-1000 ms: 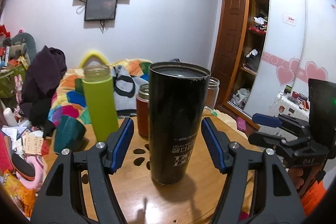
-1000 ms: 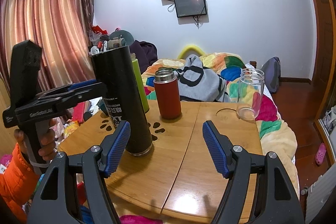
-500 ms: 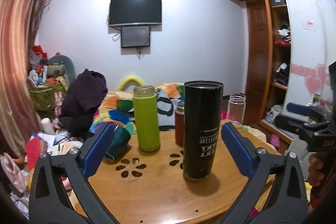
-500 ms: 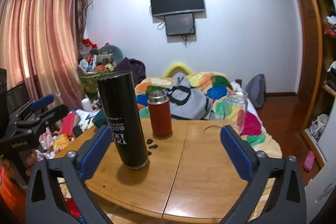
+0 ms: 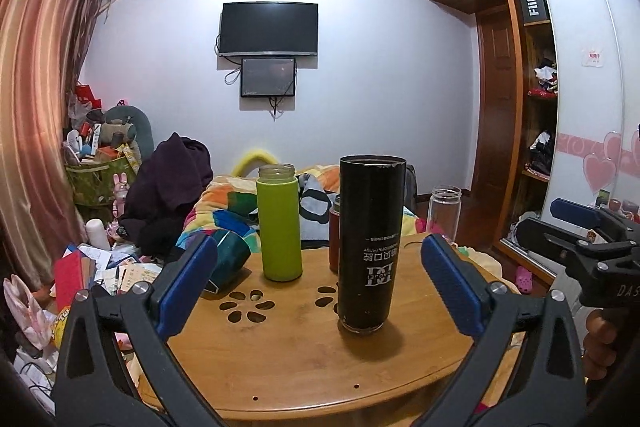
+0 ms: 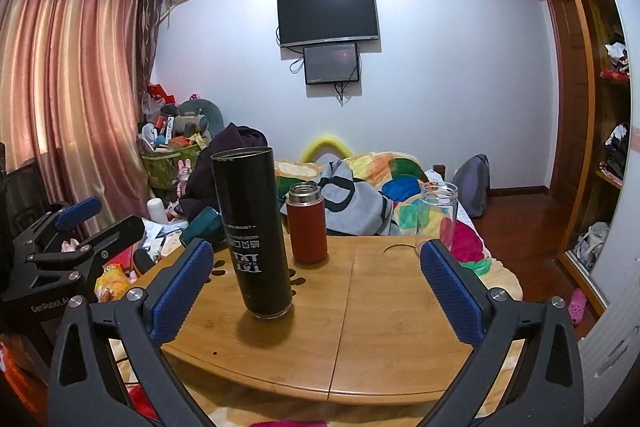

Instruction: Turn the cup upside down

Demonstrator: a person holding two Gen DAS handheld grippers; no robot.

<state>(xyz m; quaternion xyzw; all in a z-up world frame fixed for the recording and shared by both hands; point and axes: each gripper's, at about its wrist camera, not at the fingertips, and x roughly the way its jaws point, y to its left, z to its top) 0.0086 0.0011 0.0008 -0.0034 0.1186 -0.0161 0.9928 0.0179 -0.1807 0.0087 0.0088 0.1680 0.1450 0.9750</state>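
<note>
In the left wrist view, the left claw (image 5: 318,283) gapes released at the bottom. The black cup (image 5: 370,247) stands inverted, centre-right on the desk (image 5: 288,363), green bottle (image 5: 279,223) beside. The right claw (image 6: 316,285) likewise gapes, empty.

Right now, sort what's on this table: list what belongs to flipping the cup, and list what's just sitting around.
Belongs to the job:
black cup, standing with its print upside down
left tool, open
right tool, open

Just sitting around:
green bottle
red flask
clear glass jar
teal mug, tipped at the table's edge
</note>
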